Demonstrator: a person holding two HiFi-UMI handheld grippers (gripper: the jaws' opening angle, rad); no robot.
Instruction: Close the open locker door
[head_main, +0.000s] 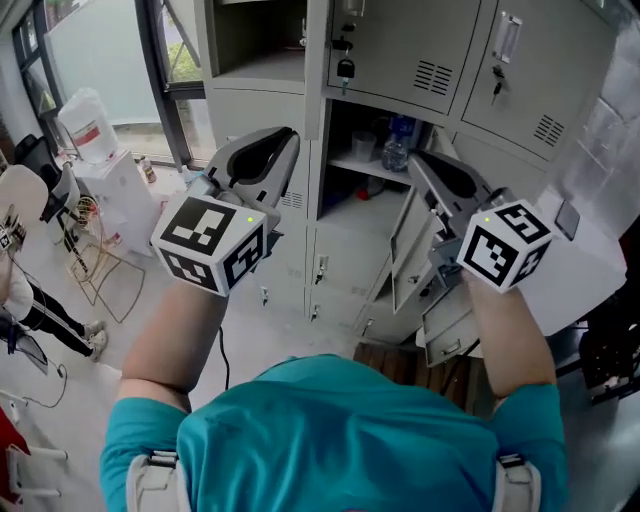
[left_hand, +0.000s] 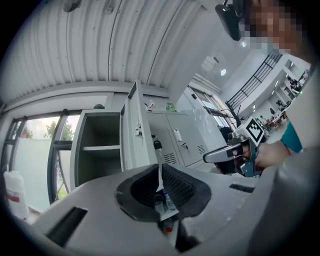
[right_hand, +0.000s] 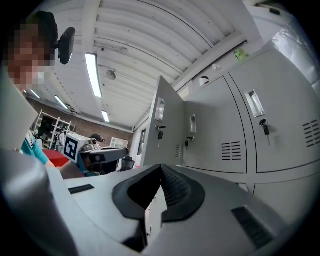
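A bank of grey metal lockers (head_main: 400, 60) fills the far side of the head view. One middle compartment stands open, with bottles (head_main: 396, 143) on its shelf and its door (head_main: 408, 238) swung out toward me. My left gripper (head_main: 288, 136) is raised in front of the lockers, left of that compartment, jaws shut and empty. My right gripper (head_main: 416, 160) is raised just in front of the open door, jaws together with nothing between them. In the left gripper view (left_hand: 160, 169) an open door (left_hand: 131, 131) shows edge-on. The right gripper view (right_hand: 161, 168) shows an open door (right_hand: 167, 127) beside closed ones.
An upper-left compartment (head_main: 258, 40) is open too, and another low door (head_main: 448, 332) hangs open at floor level. A window (head_main: 95, 60) and a white cart (head_main: 120, 185) with a jug stand left. A person's legs (head_main: 45, 315) show at the far left.
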